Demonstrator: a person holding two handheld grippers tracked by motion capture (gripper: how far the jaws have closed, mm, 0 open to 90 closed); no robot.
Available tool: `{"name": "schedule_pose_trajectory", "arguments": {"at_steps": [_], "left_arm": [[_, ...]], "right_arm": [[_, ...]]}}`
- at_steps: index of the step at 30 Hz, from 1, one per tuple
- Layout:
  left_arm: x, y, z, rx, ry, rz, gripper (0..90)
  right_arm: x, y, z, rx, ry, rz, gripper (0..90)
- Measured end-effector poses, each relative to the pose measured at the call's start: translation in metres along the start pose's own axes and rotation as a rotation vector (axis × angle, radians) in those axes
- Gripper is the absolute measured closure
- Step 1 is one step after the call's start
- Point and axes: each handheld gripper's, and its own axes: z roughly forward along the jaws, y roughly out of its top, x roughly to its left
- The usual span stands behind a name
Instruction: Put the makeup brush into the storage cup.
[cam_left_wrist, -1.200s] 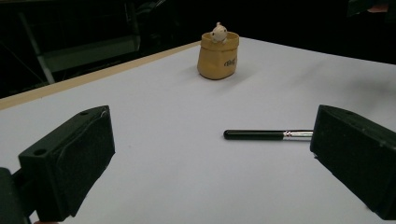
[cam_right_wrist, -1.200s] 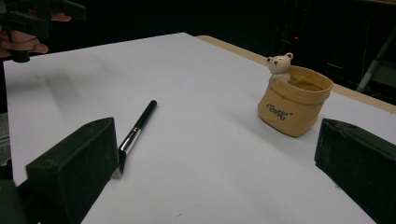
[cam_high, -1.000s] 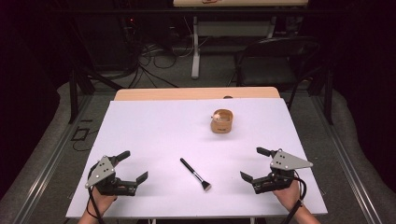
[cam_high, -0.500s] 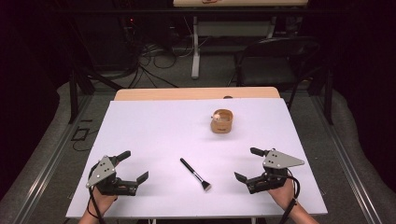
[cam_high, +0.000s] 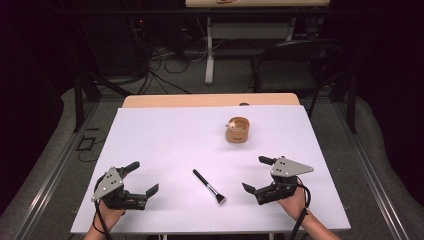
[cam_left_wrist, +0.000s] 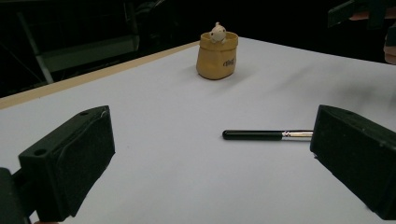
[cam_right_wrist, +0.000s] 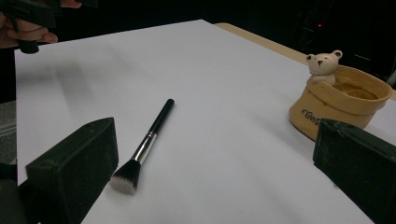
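Observation:
A makeup brush with a black handle lies flat on the white table top, bristles toward the front edge. Farther back stands a tan sack-shaped pot with a small bear figure on its rim. My left gripper rests open at the front left, well apart from the brush. My right gripper sits open just right of the bristles. In the left gripper view the brush handle lies between the wide jaws, with the pot beyond. The right gripper view has the brush ahead left and the pot at right.
A strip of wooden table edge runs along the back. Behind it stand a dark chair and a table leg among floor cables. Grey floor rails flank both sides.
My right gripper has slid left, closer to the brush's bristle end. The left gripper, the brush and the pot have stayed put.

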Motion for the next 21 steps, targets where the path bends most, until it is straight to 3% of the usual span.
{"name": "schedule_pose_trajectory", "arguments": {"at_steps": [21], "left_arm": [[0.000,0.000,-0.001,0.001,-0.003,-0.001,0.0]], "right_arm": [[0.002,0.006,0.032,0.008,0.049,-0.005,0.0]]}}
